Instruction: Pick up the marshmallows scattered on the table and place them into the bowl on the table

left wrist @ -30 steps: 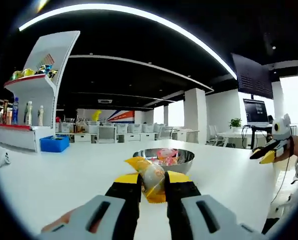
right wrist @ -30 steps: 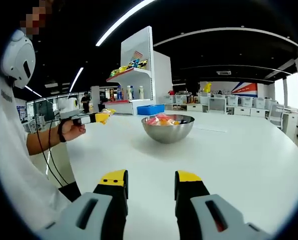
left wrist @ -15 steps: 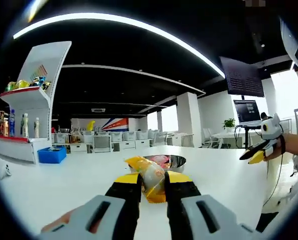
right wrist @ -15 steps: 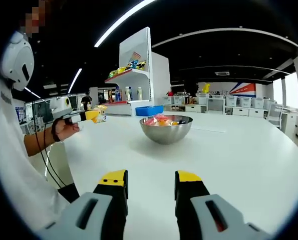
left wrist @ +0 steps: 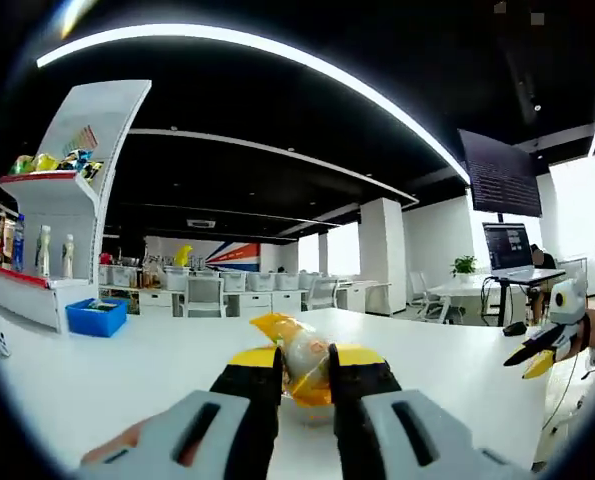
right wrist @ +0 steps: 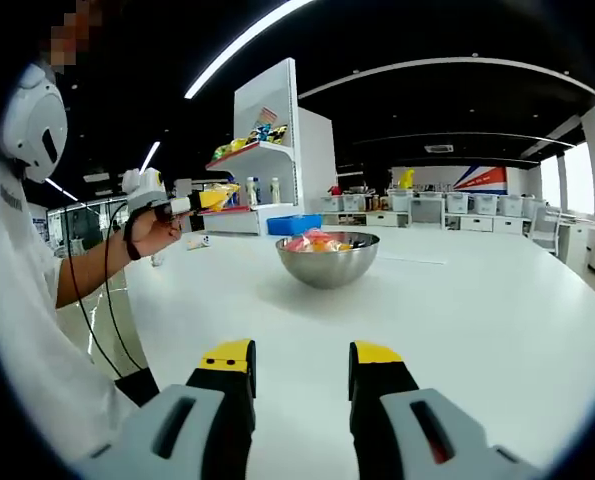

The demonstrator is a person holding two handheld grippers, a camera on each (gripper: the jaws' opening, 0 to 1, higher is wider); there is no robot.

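In the left gripper view the left gripper [left wrist: 304,372] rises from the bottom edge, its black jaws with yellow tips closed on a wrapped marshmallow [left wrist: 299,355]: a pale, rounded sweet in a crinkled clear wrapper with twisted yellow ends that stick out above and below the jaws. It is held above the smooth white surface [left wrist: 117,365], with the view nearly level across it (the bowl cannot be made out behind the jaws here). Far to the right of that view, the right gripper [left wrist: 537,352] shows small and side-on, in a hand off the surface's far right edge, its yellow-tipped jaws apart. In the right gripper view that same gripper's own jaws stand parted with nothing between them, low over the bare surface near its front edge. Farther on, toward the middle of the surface, sits the bowl [right wrist: 328,260], round, of polished metal with a mirror sheen, heaped with pink, orange and yellow wrapped sweets that reach just above its rim. To the left, off the surface's left edge, the person's forearm is raised and stretched toward the bowl, and the hand [right wrist: 157,230] grips the left gripper with its yellow tip and wrapped marshmallow held well above the surface, short of the bowl. Beyond stand a white display shelf [right wrist: 270,150] with bottles and a blue bin [right wrist: 298,224].
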